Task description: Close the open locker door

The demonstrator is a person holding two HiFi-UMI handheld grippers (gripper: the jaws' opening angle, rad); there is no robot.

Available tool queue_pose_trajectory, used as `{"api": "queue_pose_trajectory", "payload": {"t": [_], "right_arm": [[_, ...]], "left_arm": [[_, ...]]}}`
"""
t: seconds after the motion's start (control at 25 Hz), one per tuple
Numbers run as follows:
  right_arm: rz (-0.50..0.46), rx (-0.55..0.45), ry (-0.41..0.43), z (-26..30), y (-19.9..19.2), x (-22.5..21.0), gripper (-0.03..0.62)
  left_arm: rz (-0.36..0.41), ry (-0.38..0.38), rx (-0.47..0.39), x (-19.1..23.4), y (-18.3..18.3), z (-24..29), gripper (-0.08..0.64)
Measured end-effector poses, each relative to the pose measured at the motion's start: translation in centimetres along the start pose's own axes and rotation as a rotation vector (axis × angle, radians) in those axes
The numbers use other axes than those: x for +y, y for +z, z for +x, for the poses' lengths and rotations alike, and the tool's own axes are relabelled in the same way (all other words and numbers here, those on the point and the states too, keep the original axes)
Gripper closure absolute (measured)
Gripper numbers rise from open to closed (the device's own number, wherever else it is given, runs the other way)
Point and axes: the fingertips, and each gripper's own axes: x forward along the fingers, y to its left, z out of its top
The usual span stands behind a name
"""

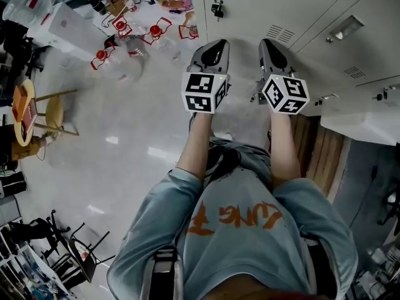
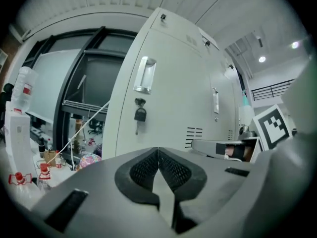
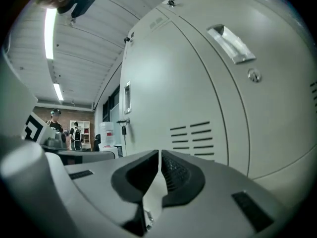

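Observation:
A row of pale grey lockers (image 1: pixel 312 17) stands ahead at the upper right. A pale panel (image 1: pixel 362 122) juts out from the row at the right edge; whether it is the open door I cannot tell. My left gripper (image 1: pixel 212 45) and right gripper (image 1: pixel 272 46) are held side by side before the lockers, each with its marker cube. In the left gripper view the left gripper (image 2: pixel 158 150) is shut and empty, facing a door with a handle (image 2: pixel 144 75) and a padlock (image 2: pixel 140 114). The right gripper (image 3: pixel 159 155) is shut on nothing, close to a vented door (image 3: pixel 193 133).
Red-capped bottles and clutter (image 1: pixel 134 33) lie on the floor at the upper left. A stool and chair (image 1: pixel 44 114) stand at the left, folded chairs (image 1: pixel 75 249) at the lower left. Wooden boards (image 1: pixel 319 158) show at the right. Far off in the right gripper view stand other people (image 3: pixel 75 135).

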Motion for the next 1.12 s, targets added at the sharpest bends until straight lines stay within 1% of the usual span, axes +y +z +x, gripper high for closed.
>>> {"api": "queue_pose_trajectory", "payload": {"t": [0.12,0.28,0.44,0.56,0.84,1.12], "right_arm": [[-0.015,-0.047,-0.047,-1.2,2.9,-1.2,0.552],[-0.057,-0.092,-0.08,-2.9,5.7,-2.2,0.552],[-0.084,-0.118,-0.116,-4.7,7.3,-3.6,0.552],[-0.094,-0.142,-0.148,-5.8,8.4,-5.0,0.552],[-0.132,-0.151,-0.175,-7.5,9.9,-6.2,0.552],[-0.165,-0.133,-0.2,-8.7,9.7,-7.2,0.552]], "left_arm": [[0.032,-0.02,-0.034,-1.5,2.4,0.0,0.538],[0.06,-0.046,-0.09,-3.2,5.2,0.2,0.538],[0.077,-0.064,-0.112,-4.6,6.6,0.7,0.538],[0.093,-0.094,-0.136,-6.0,7.4,1.4,0.538],[0.1,-0.136,-0.159,-7.9,8.6,2.3,0.538],[0.106,-0.173,-0.13,-9.8,7.4,3.7,0.538]]}}
